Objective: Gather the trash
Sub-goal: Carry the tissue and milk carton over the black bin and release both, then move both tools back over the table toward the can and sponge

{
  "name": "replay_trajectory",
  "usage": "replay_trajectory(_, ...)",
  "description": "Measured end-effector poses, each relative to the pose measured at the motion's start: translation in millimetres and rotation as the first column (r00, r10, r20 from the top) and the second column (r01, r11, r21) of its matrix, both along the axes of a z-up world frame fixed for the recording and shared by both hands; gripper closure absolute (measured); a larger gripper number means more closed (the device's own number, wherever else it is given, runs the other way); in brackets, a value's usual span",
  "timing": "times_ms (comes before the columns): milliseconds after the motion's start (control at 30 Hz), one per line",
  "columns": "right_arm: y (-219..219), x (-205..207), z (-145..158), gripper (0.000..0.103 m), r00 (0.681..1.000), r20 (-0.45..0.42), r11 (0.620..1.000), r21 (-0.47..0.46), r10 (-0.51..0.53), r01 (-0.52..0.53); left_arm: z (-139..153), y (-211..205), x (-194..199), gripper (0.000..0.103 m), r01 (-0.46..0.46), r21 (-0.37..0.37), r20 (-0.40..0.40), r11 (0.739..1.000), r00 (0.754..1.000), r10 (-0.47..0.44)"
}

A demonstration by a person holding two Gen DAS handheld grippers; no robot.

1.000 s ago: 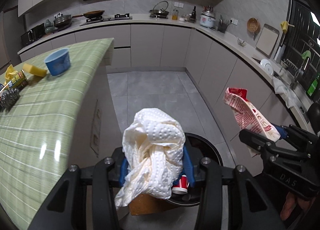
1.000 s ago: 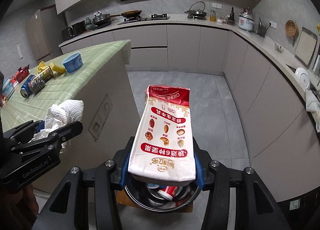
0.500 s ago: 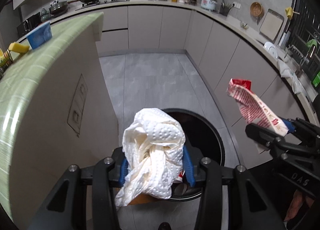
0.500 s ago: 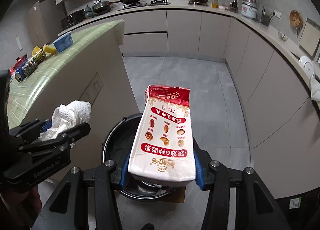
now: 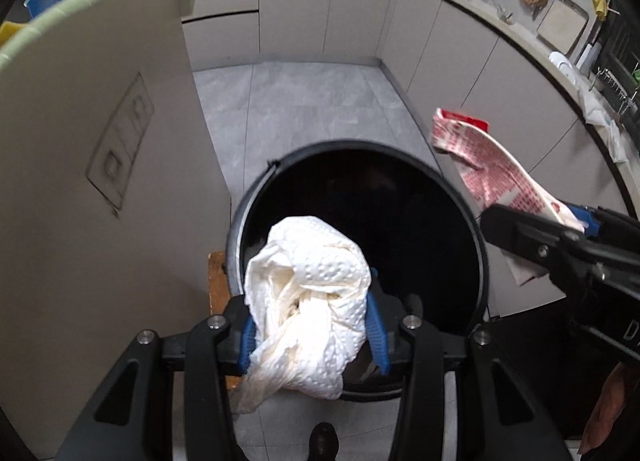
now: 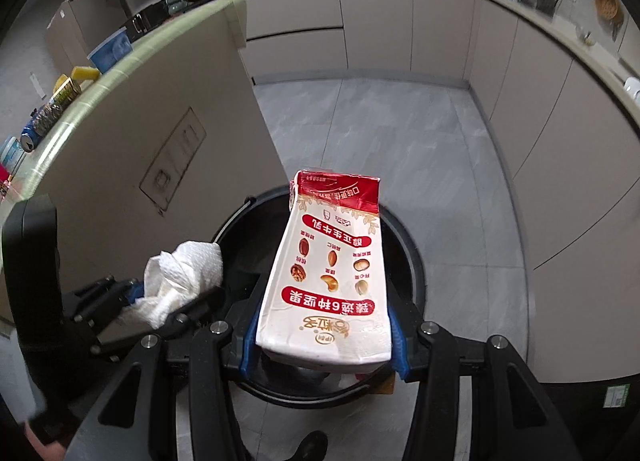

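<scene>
Looking down along your left gripper (image 5: pixel 310 321), you have its blue pads clamped on either side of a crumpled white paper towel (image 5: pixel 308 301), which bulges up between them and trails a loose tail toward the near left. Directly beyond it stands the round black trash bin (image 5: pixel 478 245) on the grey tiled floor (image 5: pixel 312 109), its mouth wide and dark; the towel hangs over the near left part of the rim. Your right gripper (image 6: pixel 322 337) has its jaws pressed against the two sides of a white and red milk carton (image 6: pixel 330 273), held with its red end pointing away from you and out over the bin's opening. From the left camera the carton sits to the right of the bin, tilted up toward the far left. A tall beige island panel (image 5: pixel 100 181) rises close on the left of the bin, topped by a green counter (image 6: pixel 120 73) carrying a blue bowl (image 6: pixel 110 53), a yellow sponge (image 6: pixel 84 73) and cans. Something brown and flat, perhaps a cardboard piece (image 5: pixel 216 281), lies on the floor against the bin's left side. Grey cabinets (image 5: pixel 440 61) curve round the far and right walls.
</scene>
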State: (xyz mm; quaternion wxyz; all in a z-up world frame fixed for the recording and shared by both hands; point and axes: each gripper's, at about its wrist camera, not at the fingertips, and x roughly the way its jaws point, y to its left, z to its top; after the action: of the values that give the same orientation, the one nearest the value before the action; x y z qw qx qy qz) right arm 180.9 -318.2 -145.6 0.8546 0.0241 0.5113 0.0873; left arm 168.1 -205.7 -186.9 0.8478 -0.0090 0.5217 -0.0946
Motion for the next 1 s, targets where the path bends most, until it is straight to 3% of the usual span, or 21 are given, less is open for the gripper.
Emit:
replay_trajectory(67, 0.3, 9.7, -10.2, 0.050, 1.000, -0.022, 1.000, 0.016, 0.004, -0.003, -7.9, -3.5, 4.3, 0.056, -0.002, -0.005, -0.007, 1.000, 1.000, 0.002)
replay_trajectory(100, 0.5, 15.1, -15.2, 0.050, 0.999, -0.036, 0.999, 0.039, 0.017, -0.015, -12.0, -5.5, 6.2, 0.051, -0.002, -0.016, -0.001, 1.000, 1.000, 0.002)
replay_trajectory(133, -0.1, 20.1, -19.1, 0.049, 0.998, -0.049, 0.998, 0.053, 0.028, -0.025, -16.6, -6.9, 8.0, 0.035, -0.007, -0.018, -0.002, 1.000, 1.000, 0.007)
replay_trajectory(167, -2.6, 25.6, -22.5, 0.041, 0.998, -0.062, 0.999, 0.043, 0.013, -0.011, -20.5, -7.7, 9.5, 0.026, -0.014, 0.003, -0.011, 1.000, 1.000, 0.014)
replay_trajectory(200, -11.2, 30.1, -22.4, 0.016, 0.998, -0.049, 0.999, 0.019, -0.044, 0.045, -22.6, -6.7, 9.1, 0.018, -0.023, 0.025, -0.008, 0.999, 1.000, 0.023)
replay_trajectory(267, -26.9, 32.3, -14.9, 0.006, 0.995, -0.019, 0.993, 0.058, -0.103, 0.104, -23.7, -2.6, 7.8, 0.017, -0.036, 0.051, -0.001, 0.998, 0.999, 0.036)
replay_trajectory(433, -45.4, 34.9, -1.6, 0.006, 0.986, 0.003, 0.985, 0.036, -0.169, 0.169, -11.1, 0.9, 8.5, 0.017, -0.046, 0.062, 0.011, 0.997, 0.999, 0.045)
replay_trajectory(1000, -44.3, 15.8, 51.2, 0.006, 0.979, 0.097, 0.983, -0.034, -0.178, 0.182, 55.9, 11.7, 12.5, 0.017, -0.048, 0.048, 0.128, 0.998, 0.991, 0.042)
